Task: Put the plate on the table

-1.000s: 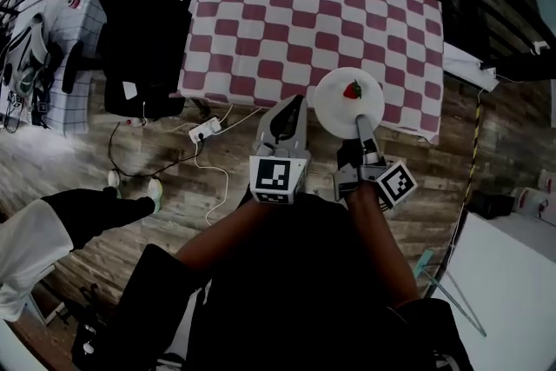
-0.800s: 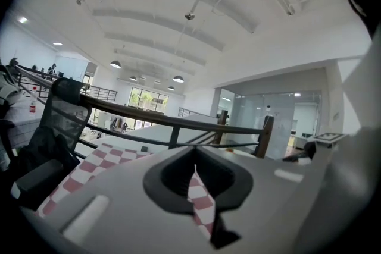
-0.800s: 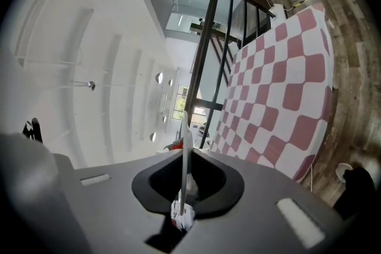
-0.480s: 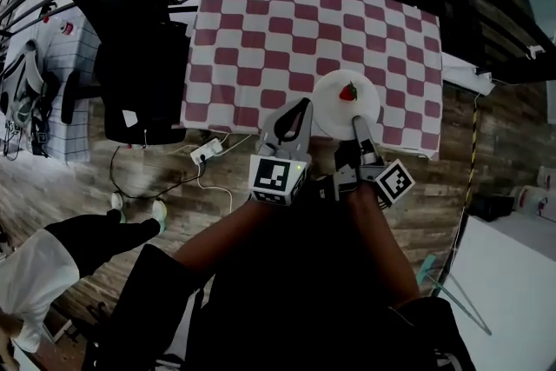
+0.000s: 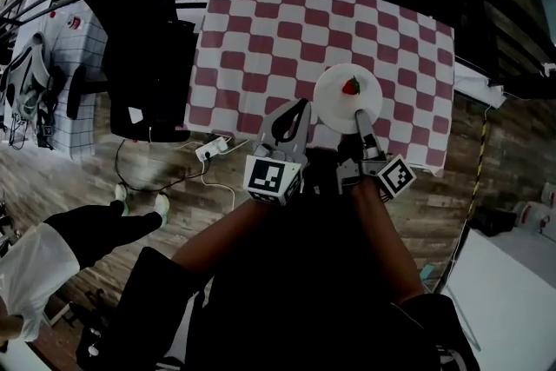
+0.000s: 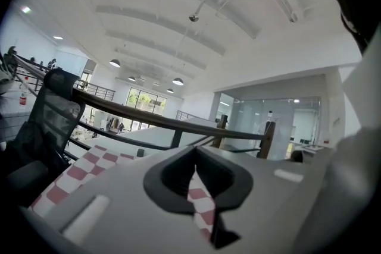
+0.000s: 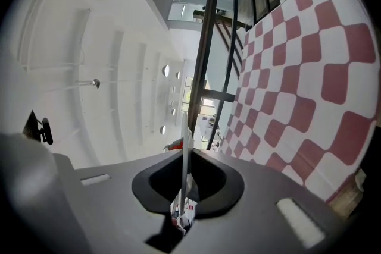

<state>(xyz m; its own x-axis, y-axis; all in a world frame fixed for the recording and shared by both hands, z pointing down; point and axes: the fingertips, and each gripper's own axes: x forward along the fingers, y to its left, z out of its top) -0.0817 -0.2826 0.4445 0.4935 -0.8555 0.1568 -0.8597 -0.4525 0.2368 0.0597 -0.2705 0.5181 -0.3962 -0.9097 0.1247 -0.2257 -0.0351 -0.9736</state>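
Over the near right part of the surface (image 5: 261, 39), head view: the plate (image 5: 334, 104), a strawberry (image 5: 351, 87) on it, is clamped at its near rim by the right hand-held gripper (image 5: 361, 119). A second ago the plate overhung the near edge. Now it lies wholly over the checks. The left hand-held gripper (image 5: 298, 107) has advanced alongside, tips over the edge, jaws together and empty.

Left gripper view: jaws meet at the tips, with only checked cloth showing through the slit.

Right gripper view: plate edge-on between the pads, firmly pinched. Contact with the surface cannot be confirmed.

Judgement: carry essentially complete, lowering and release outstanding.
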